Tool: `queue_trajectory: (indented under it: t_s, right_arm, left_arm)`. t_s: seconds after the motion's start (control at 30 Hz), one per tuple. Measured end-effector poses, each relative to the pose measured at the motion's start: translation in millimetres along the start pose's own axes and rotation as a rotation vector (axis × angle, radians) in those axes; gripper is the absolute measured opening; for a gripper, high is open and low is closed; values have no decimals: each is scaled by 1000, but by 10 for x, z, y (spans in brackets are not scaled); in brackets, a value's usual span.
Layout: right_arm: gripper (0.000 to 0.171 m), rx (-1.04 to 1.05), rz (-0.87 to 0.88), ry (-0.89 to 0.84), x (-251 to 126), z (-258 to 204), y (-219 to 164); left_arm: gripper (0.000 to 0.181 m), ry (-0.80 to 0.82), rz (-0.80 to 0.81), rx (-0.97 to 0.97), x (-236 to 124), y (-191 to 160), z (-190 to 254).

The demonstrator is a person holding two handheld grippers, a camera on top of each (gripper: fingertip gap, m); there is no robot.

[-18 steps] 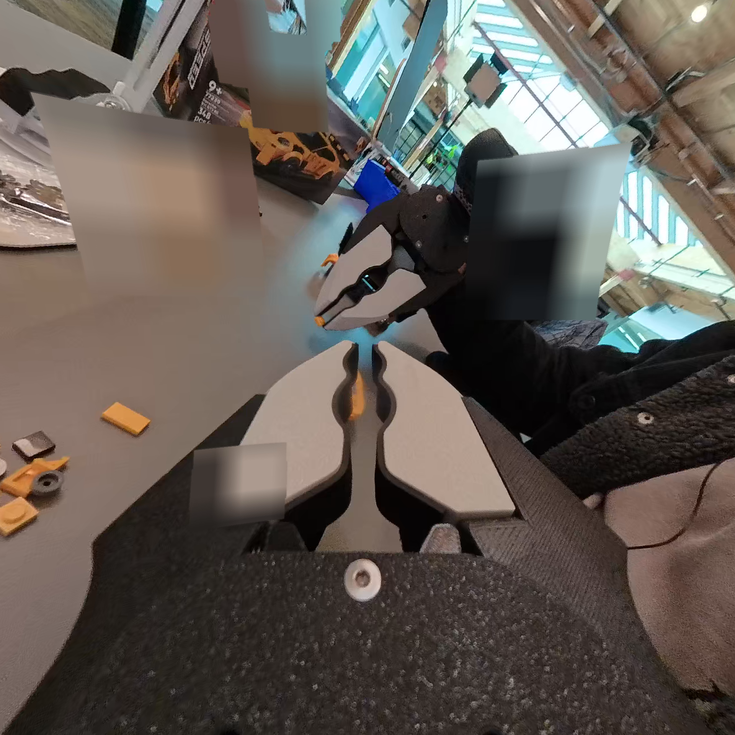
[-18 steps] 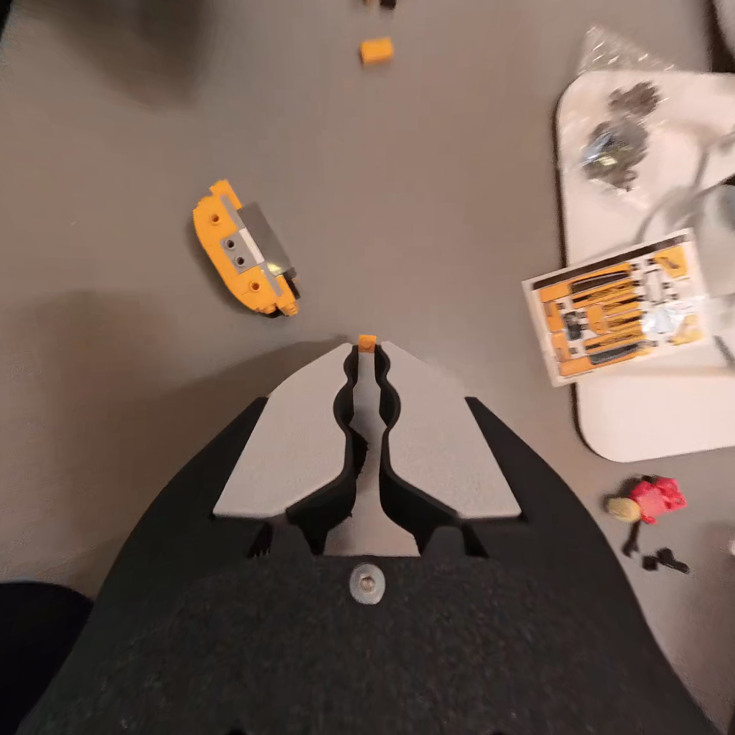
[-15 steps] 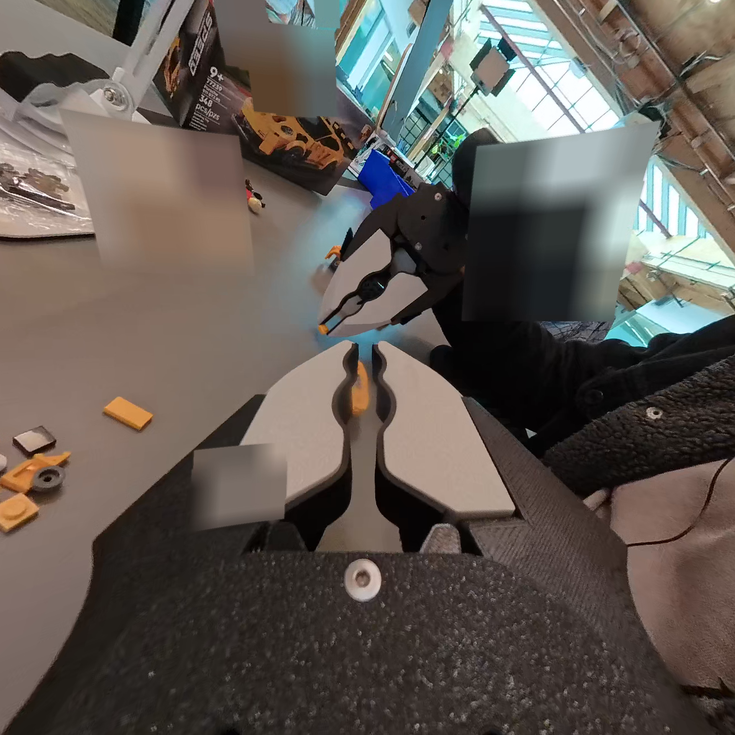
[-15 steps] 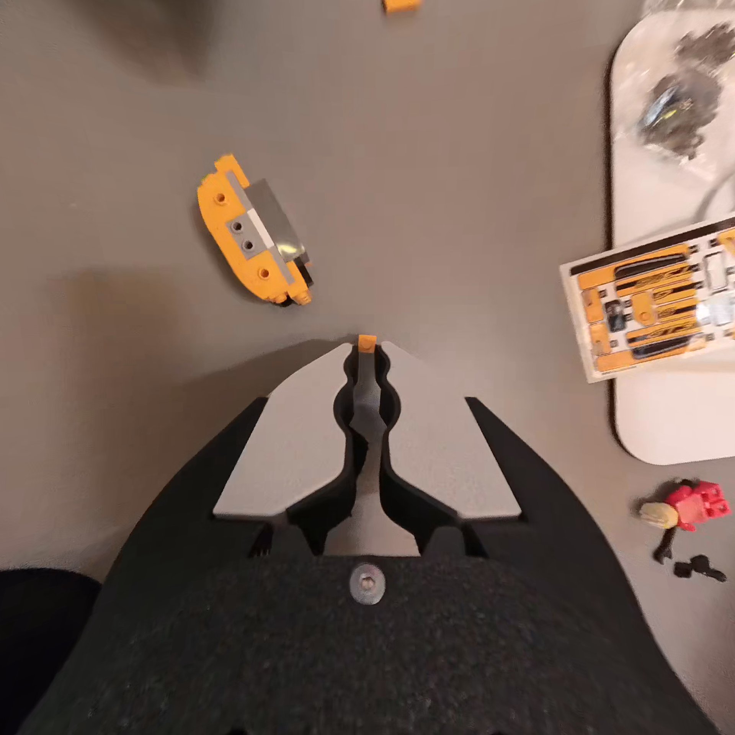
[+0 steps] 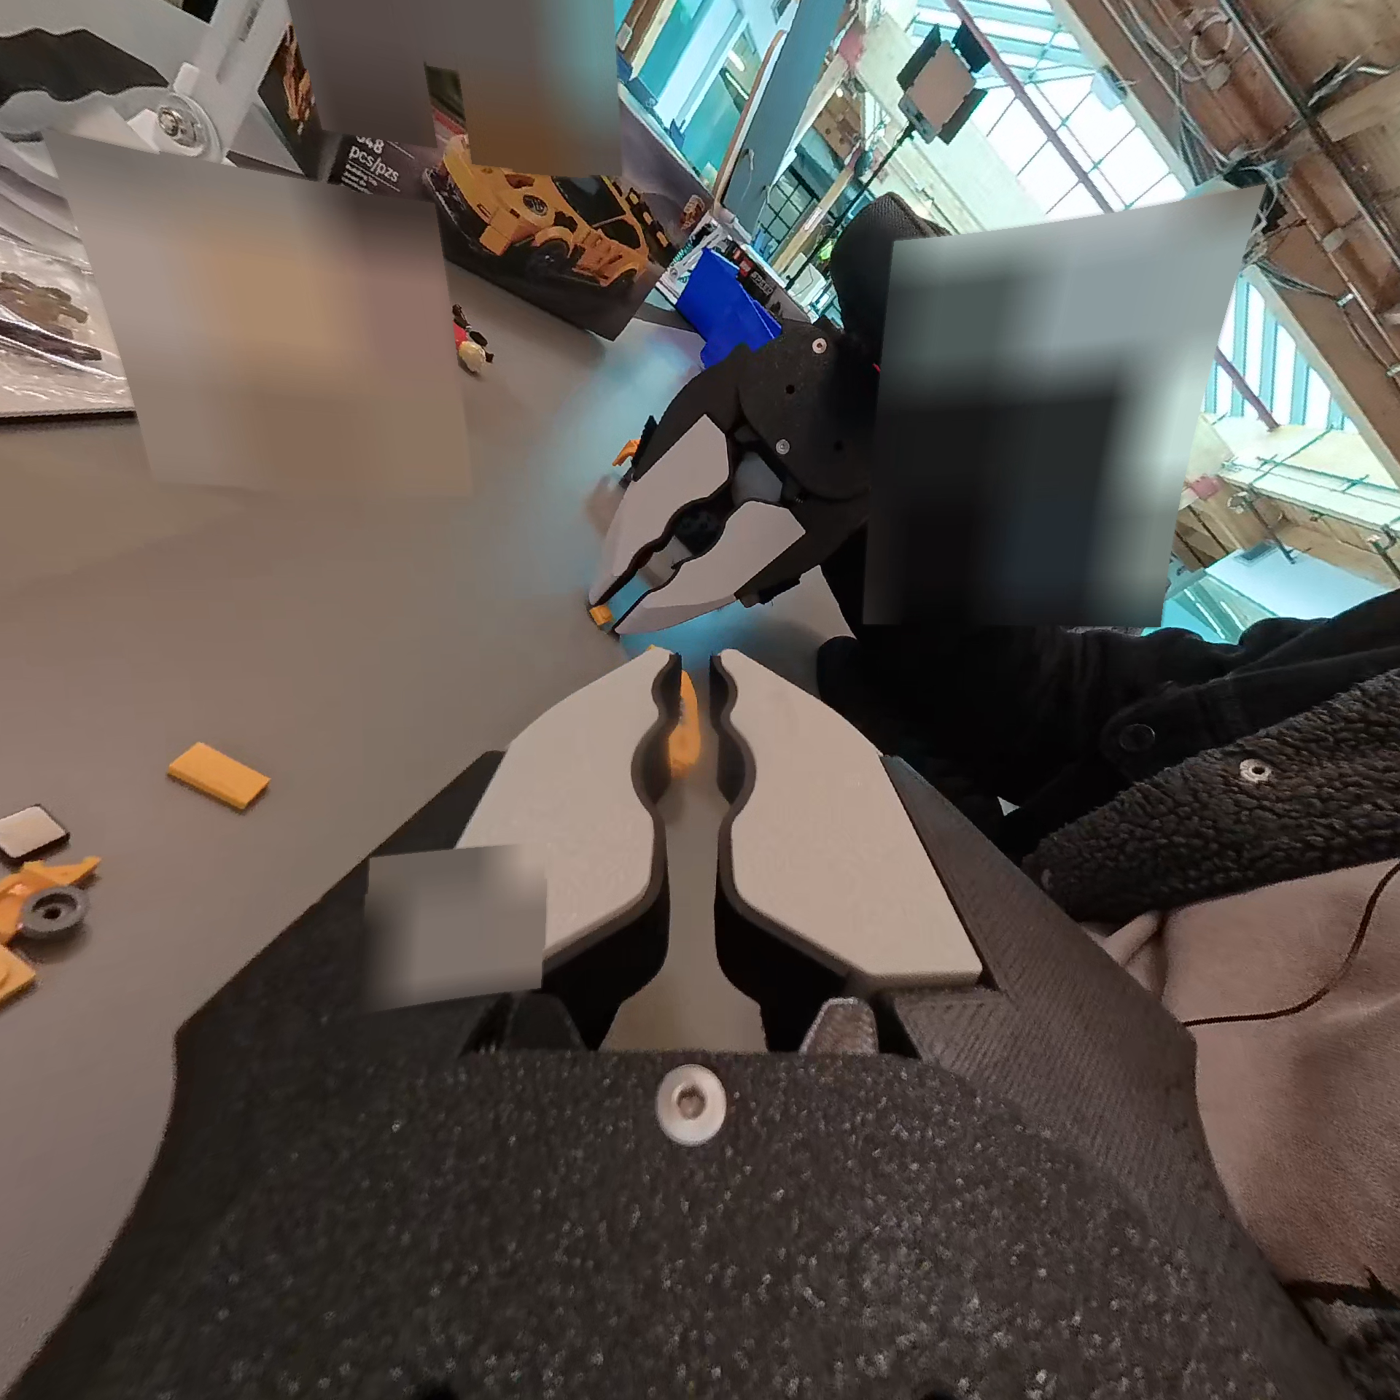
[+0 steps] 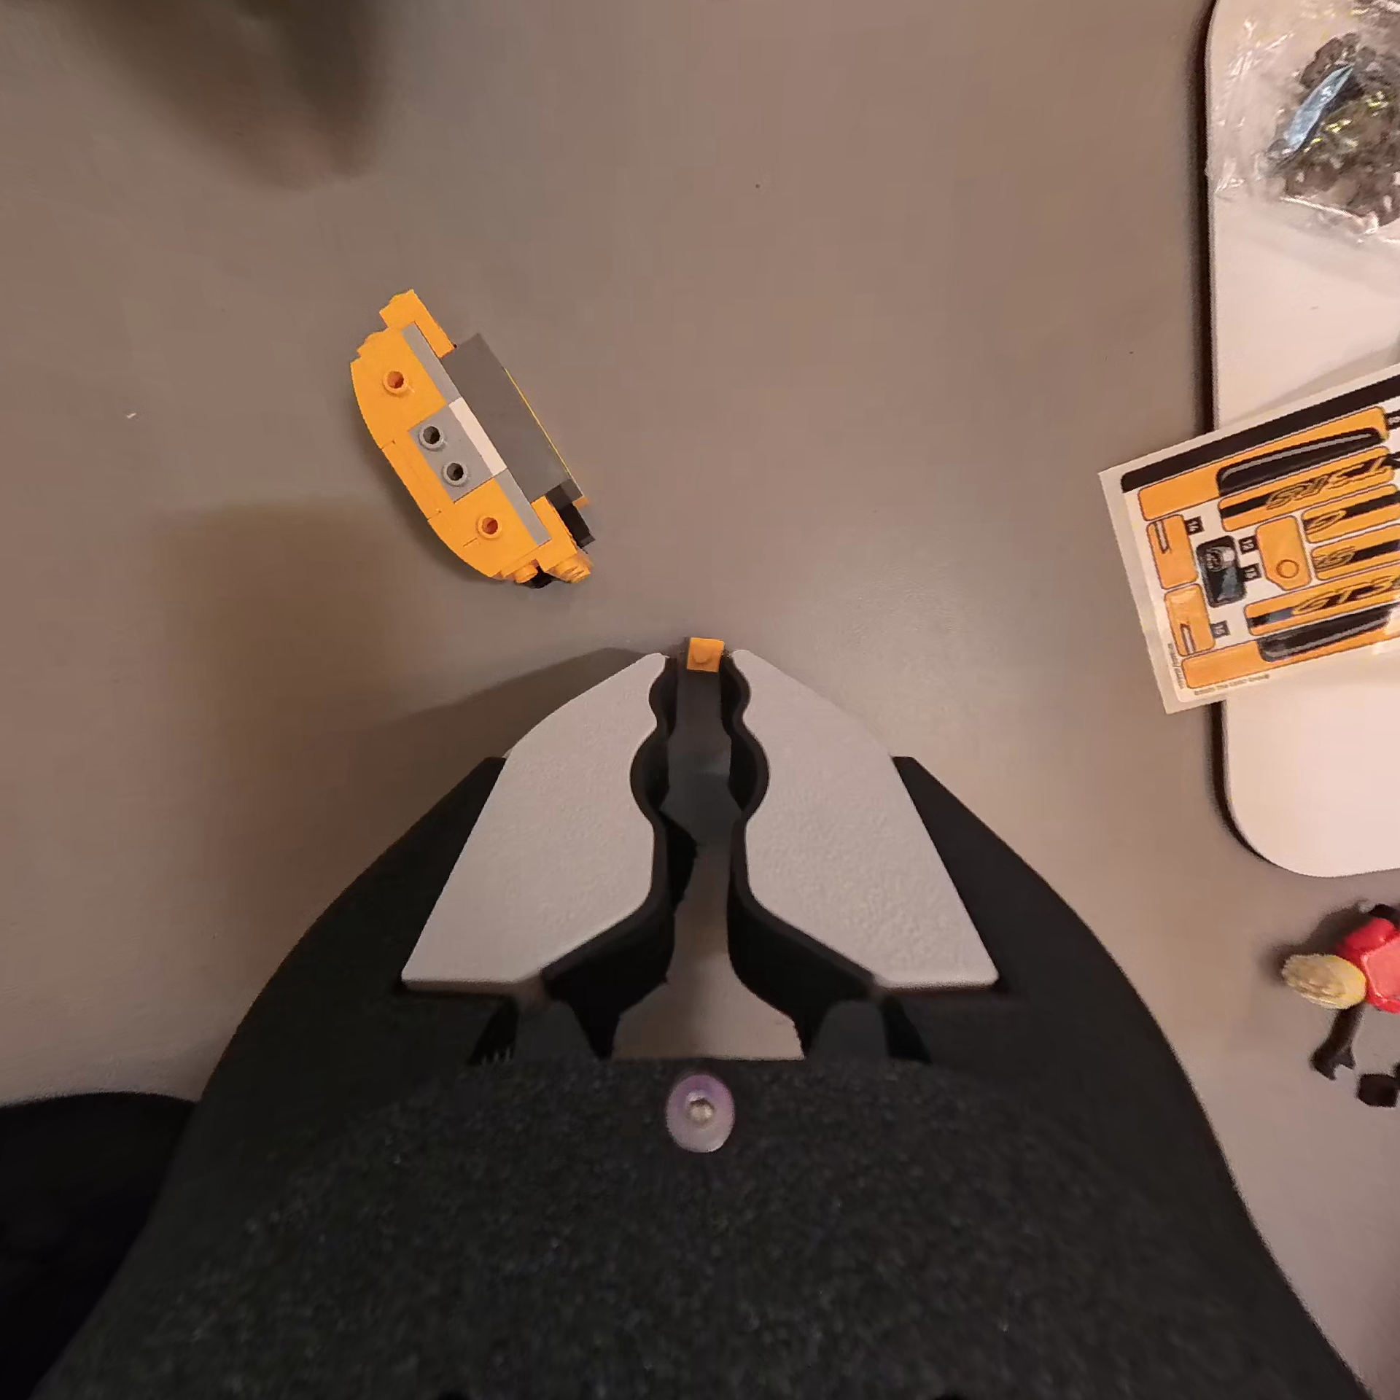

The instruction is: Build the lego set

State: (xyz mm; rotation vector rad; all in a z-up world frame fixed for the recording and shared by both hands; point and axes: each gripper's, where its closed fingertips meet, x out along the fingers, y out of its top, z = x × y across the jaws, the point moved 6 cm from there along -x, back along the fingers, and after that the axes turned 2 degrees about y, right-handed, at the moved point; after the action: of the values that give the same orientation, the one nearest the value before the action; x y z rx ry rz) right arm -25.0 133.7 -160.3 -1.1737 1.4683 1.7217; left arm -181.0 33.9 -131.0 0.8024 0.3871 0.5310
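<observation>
My left gripper (image 5: 691, 660) is shut on a thin orange lego piece (image 5: 684, 727) held between its jaws above the grey table (image 5: 303, 606). My right gripper (image 6: 702, 657) is shut on a small orange lego stud piece (image 6: 703, 653) at its tips. In the left wrist view the right gripper (image 5: 610, 617) hangs just beyond my left tips with its orange piece (image 5: 600, 614). A partly built orange and grey lego assembly (image 6: 470, 454) lies on the table to the upper left of the right gripper.
A sticker sheet (image 6: 1273, 553) lies on a white tray (image 6: 1303, 833) at the right, with a bag of parts (image 6: 1333, 129). A red minifigure (image 6: 1356, 966) lies below the tray. Loose orange and black pieces (image 5: 218, 774) lie left. The lego box (image 5: 545, 220) stands behind. A person sits at the right. The gap from one gripper's tips to the other's is roughly 12 centimetres. My right gripper is the nearer one to the red minifigure (image 6: 1356, 966): about 20 centimetres, against 30 centimetres.
The right gripper has moved over the table, so the assembly and tray have shifted right and down in its view. It has swung lower toward my left tips. Both grips are unchanged.
</observation>
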Motion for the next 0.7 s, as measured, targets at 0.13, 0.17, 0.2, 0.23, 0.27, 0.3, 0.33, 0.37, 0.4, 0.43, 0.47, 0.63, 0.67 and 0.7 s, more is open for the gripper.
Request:
queue_trajectory:
  t_s: [0.13, 0.17, 0.2, 0.23, 0.27, 0.3, 0.33, 0.37, 0.4, 0.43, 0.47, 0.63, 0.67, 0.7]
  right_arm:
    - [16, 5, 11, 5, 5, -4, 6]
    - [16, 7, 12, 6, 5, -3, 5]
    - [17, 8, 14, 4, 5, -1, 5]
    - [17, 9, 16, 6, 4, -1, 3]
    - [19, 10, 18, 8, 2, -1, 0]
    - [21, 12, 20, 10, -2, -2, -2]
    - [22, 14, 25, 11, -9, -2, -4]
    - [24, 18, 33, 5, -26, 6, -4]
    - [26, 22, 46, -1, -50, 15, -3]
    - [29, 27, 65, -9, -82, 25, 2]
    - [30, 32, 88, -17, -121, 32, 10]
    - [33, 33, 210, -98, -383, 5, 63]
    - [33, 31, 234, -120, -437, -16, 79]
    - [33, 29, 259, -149, -487, -36, 98]
  left_arm:
    - [7, -2, -5, 1, 4, -5, 2]
    - [7, -2, -6, 1, 5, -6, 2]
    - [7, -2, -7, 2, 6, -7, 3]
    - [7, -2, -8, 2, 7, -8, 4]
    - [7, -3, -10, 3, 7, -9, 4]
    - [7, -3, -11, 3, 8, -10, 5]
    - [7, -3, -11, 3, 8, -10, 4]
    - [7, -3, -12, 3, 9, -11, 5]
    - [7, -3, -12, 4, 8, -12, 4]
    - [7, -3, -11, 4, 8, -11, 4]
    - [7, -3, -10, 4, 6, -10, 4]
    - [5, 22, 5, 29, -15, 8, -3]
    - [5, 35, 10, 43, -25, 17, -6]
    - [4, 50, 17, 58, -37, 29, -9]
